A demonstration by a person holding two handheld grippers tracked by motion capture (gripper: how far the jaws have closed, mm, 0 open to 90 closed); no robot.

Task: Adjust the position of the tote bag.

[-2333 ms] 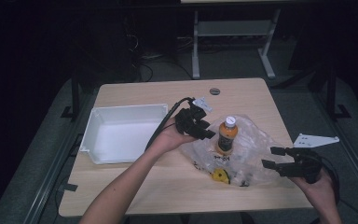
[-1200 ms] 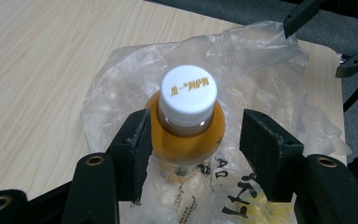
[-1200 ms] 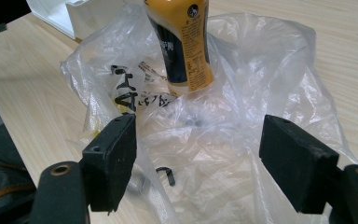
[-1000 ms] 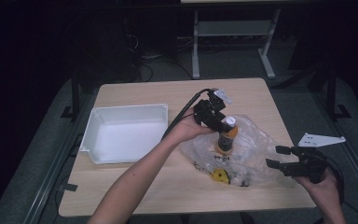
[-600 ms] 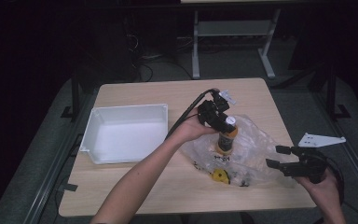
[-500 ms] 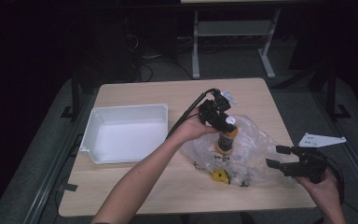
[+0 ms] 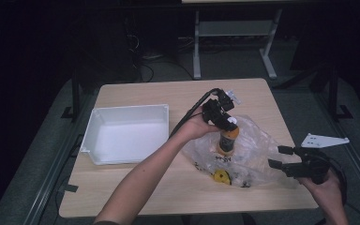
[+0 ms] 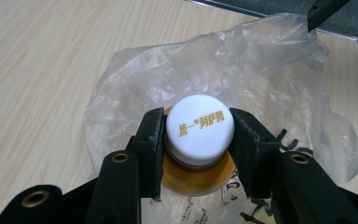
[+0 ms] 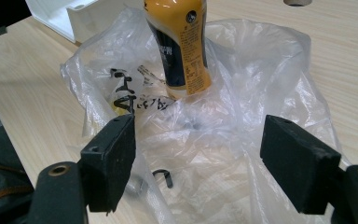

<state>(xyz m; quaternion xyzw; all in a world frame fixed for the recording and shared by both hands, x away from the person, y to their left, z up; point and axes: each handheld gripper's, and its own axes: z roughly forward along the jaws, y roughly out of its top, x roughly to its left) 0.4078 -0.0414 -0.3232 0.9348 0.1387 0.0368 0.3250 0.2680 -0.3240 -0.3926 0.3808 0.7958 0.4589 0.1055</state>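
My left fingers [image 8: 151, 140] sit on either side of the white cap [image 8: 199, 127] of an orange drink bottle [image 7: 227, 139]; they have just been closing, and both pads now look pressed against the cap's rim. The bottle stands upright on a crumpled clear plastic bag [image 8: 256, 65] near the middle of the wooden table [image 7: 136, 93]. I judge this to be the grasp step: the left gripper [image 7: 220, 117] has the bottle by the top, and the next move calls for a straight lift, since a smooth round cap could slip or twist out.

My right gripper [image 7: 294, 158] hangs at the bag's near-right edge, its fingers [image 9: 303, 161] wide apart with nothing between them but loose film below. It could pin the bag down if the film clings and rises with the bottle.

Also in the bag lie a small yellow round object [image 7: 222, 176] and some dark clips [image 9: 162, 176]. Farther left, apart from the bag, a white tray [image 7: 96, 126] stands empty, with a bare stretch of table between it and the bottle.
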